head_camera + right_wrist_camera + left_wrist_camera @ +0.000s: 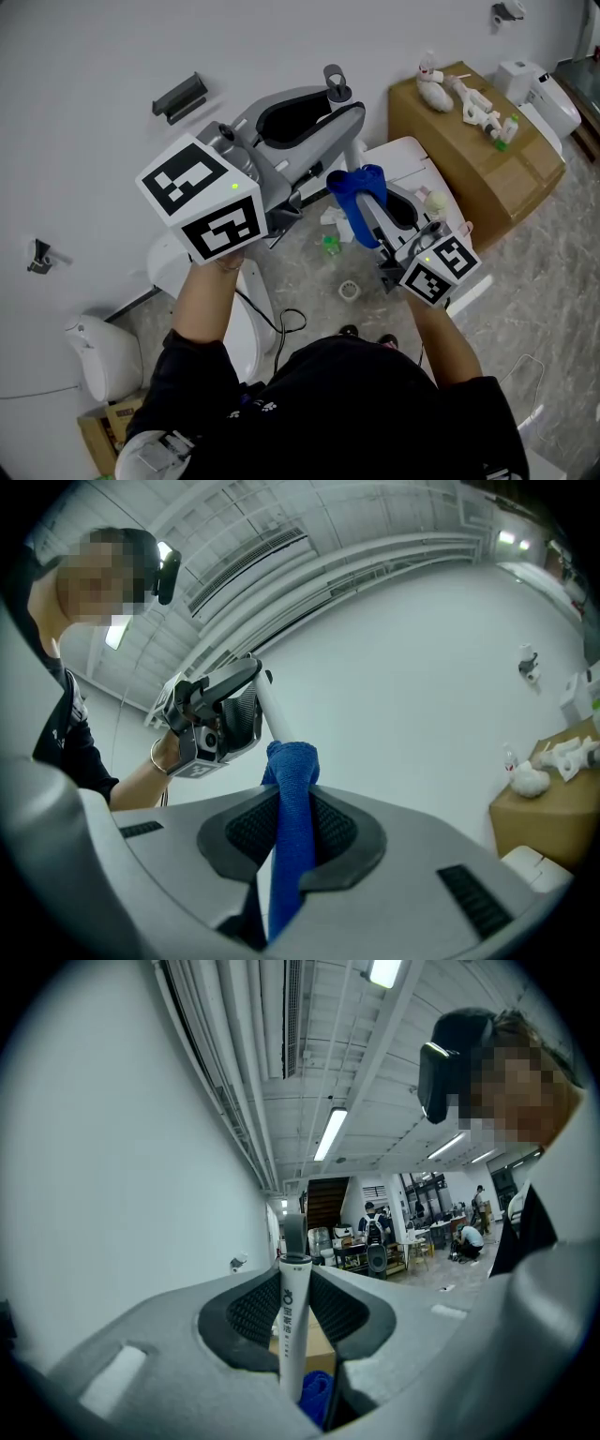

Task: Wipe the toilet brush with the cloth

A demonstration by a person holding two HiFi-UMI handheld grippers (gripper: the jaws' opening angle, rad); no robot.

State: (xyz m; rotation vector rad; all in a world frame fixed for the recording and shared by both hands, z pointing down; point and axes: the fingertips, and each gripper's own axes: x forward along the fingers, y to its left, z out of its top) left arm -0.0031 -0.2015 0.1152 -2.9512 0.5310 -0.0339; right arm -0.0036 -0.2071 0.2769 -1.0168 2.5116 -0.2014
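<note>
At left, the left gripper (305,122), topped by its black-and-white marker cube, clamps its grey jaws on the slim white cylindrical handle (292,1335) of the toilet brush, held level in mid-air above a grey tiled floor (525,281). Its bristle end cannot be made out. At centre, a bright blue terry cloth (356,197) wraps the shaft just beyond that grip. The right gripper (286,832) pinches the cloth firmly between its black pads. A brown cardboard box (422,122) strewn with small white items stands at far right. The wipe appears to be under way. The risk lies in drag: if the cloth bites too hard along the smooth shaft, the handle could twist or slide out of the left jaws. The fabric could also pull free of the right pads and drop.
</note>
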